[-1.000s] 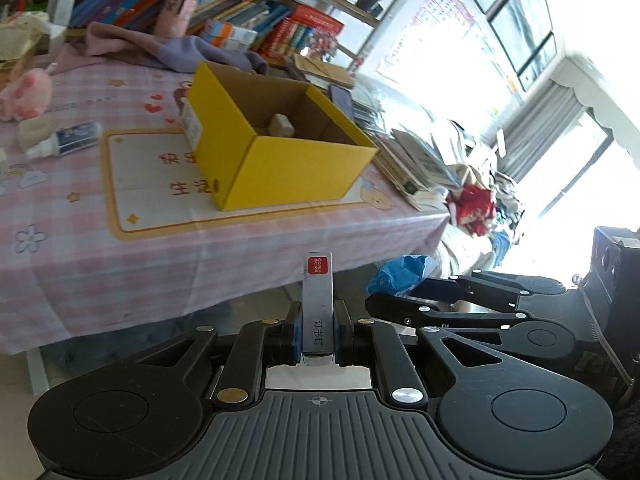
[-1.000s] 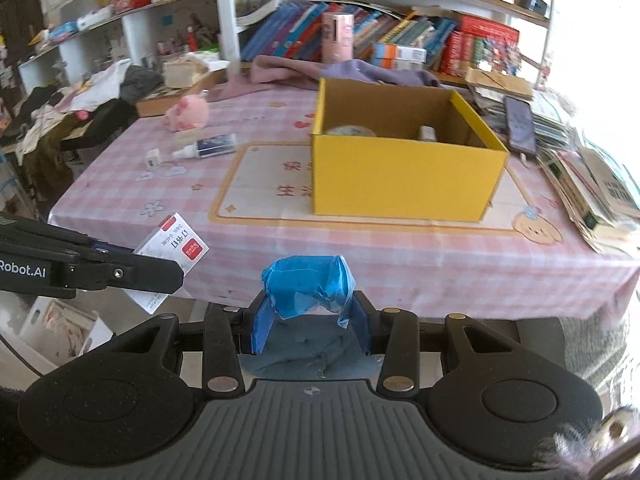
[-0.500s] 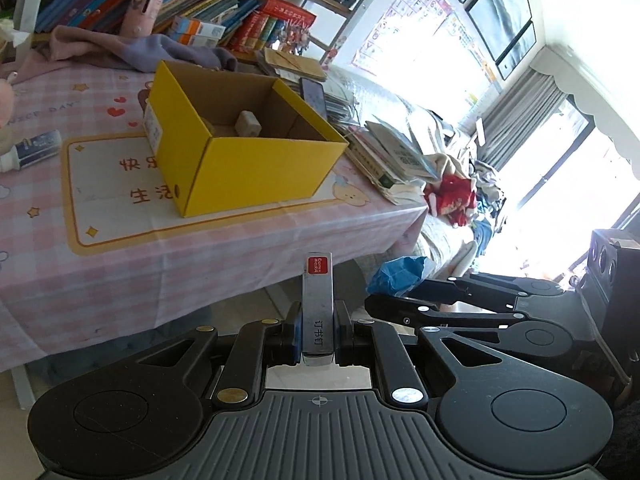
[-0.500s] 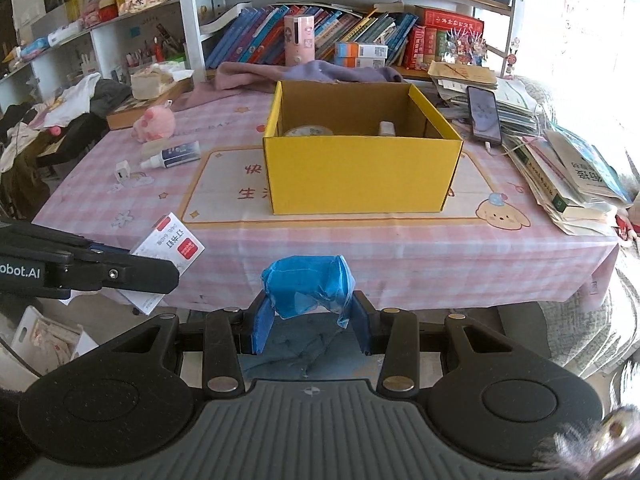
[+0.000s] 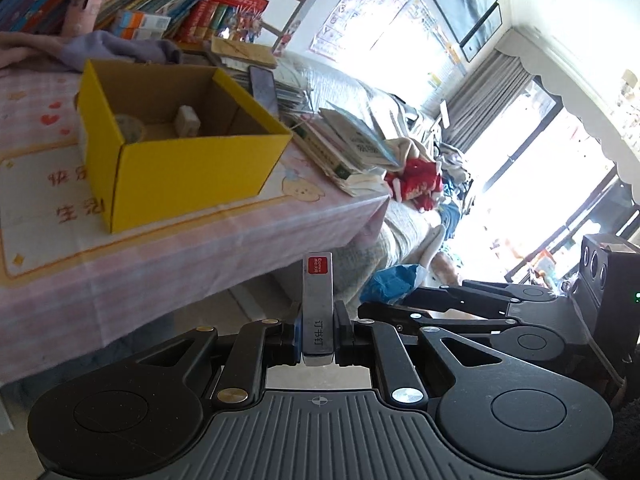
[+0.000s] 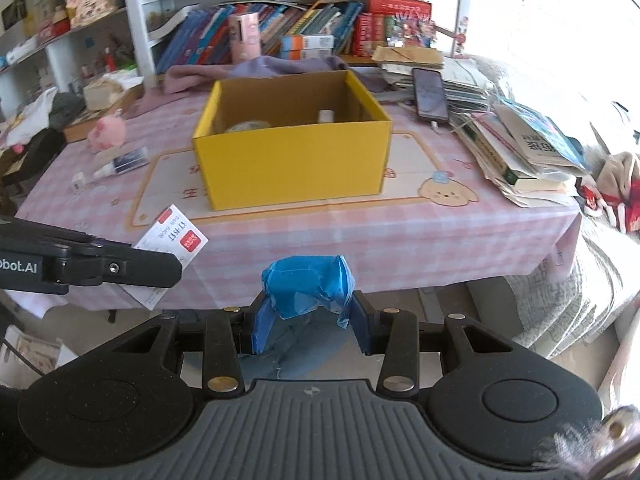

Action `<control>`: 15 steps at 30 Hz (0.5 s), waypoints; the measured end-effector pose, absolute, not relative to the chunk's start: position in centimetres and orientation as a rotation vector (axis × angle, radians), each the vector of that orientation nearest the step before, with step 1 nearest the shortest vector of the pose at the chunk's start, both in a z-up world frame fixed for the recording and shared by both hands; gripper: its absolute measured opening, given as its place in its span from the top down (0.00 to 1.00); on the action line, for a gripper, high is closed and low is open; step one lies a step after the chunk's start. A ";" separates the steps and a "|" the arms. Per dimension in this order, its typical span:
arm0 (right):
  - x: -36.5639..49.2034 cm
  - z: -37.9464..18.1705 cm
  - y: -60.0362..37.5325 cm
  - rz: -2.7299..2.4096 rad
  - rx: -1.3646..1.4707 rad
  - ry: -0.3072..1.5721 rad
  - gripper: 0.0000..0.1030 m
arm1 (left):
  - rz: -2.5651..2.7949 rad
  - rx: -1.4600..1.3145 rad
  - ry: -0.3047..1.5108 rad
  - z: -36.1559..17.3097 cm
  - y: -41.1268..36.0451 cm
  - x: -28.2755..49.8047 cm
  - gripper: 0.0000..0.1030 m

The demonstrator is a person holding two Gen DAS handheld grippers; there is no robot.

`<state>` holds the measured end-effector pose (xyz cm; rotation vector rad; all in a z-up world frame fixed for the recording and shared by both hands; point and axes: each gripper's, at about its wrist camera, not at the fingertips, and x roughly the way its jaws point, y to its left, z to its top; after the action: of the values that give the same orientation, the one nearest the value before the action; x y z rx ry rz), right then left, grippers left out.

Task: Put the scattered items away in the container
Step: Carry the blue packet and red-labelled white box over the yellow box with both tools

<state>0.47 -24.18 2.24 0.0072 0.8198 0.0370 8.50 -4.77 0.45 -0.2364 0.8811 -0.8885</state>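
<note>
Two grippers hover short of the yellow box [image 6: 294,152]. The left gripper [image 5: 317,330] pinches a staple box [image 5: 317,304]. The right gripper [image 6: 307,320] clamps a blue wad [image 6: 308,286].

box [image 6: 294,160] mid-table [image 6: 440,236], bottle [image 6: 120,164] to its left, phone [image 6: 430,94] and books [image 6: 528,156] right

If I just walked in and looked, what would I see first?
Probably the bright yellow box, open in the middle of the pink table, with a few small things already inside. Right up close, the right gripper squeezes a crumpled blue packet, and the left gripper pinches a small staple box, both still in front of the table's edge.
</note>
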 end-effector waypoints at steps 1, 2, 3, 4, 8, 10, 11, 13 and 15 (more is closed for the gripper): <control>0.8 2.3 -24.5 0.038 0.007 0.817 0.63 | -0.885 -0.237 0.877 0.6 -5.0 8.9 0.88; 1.3 2.3 -24.8 0.039 0.007 0.812 0.63 | -0.882 -0.238 0.872 0.7 -5.3 9.2 0.88; 1.7 2.3 -25.2 0.043 0.008 0.808 0.63 | -0.879 -0.236 0.866 0.8 -5.5 9.5 0.88; 2.2 2.3 -25.5 0.047 0.010 0.805 0.63 | -0.876 -0.233 0.861 0.9 -5.8 9.8 0.88; 4.3 1.9 -26.7 0.084 0.012 0.821 0.63 | -0.847 -0.235 0.873 0.6 -6.7 11.1 0.87; 5.5 1.7 -27.1 0.107 0.007 0.833 0.63 | -0.824 -0.248 0.894 0.0 -7.1 11.8 0.88; 6.1 1.6 -27.3 0.120 0.004 0.840 0.63 | -0.815 -0.252 0.902 -0.1 -7.2 12.1 0.88; 7.2 1.5 -27.7 0.141 0.001 0.846 0.63 | -0.806 -0.254 0.901 -0.1 -7.7 12.8 0.88; 8.4 1.6 -28.2 0.160 0.002 0.841 0.63 | -0.801 -0.245 0.885 0.3 -8.2 13.7 0.88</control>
<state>8.38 -28.22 1.57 0.0024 0.8410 0.1599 13.69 -8.24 0.26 -0.2449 0.8854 -0.8005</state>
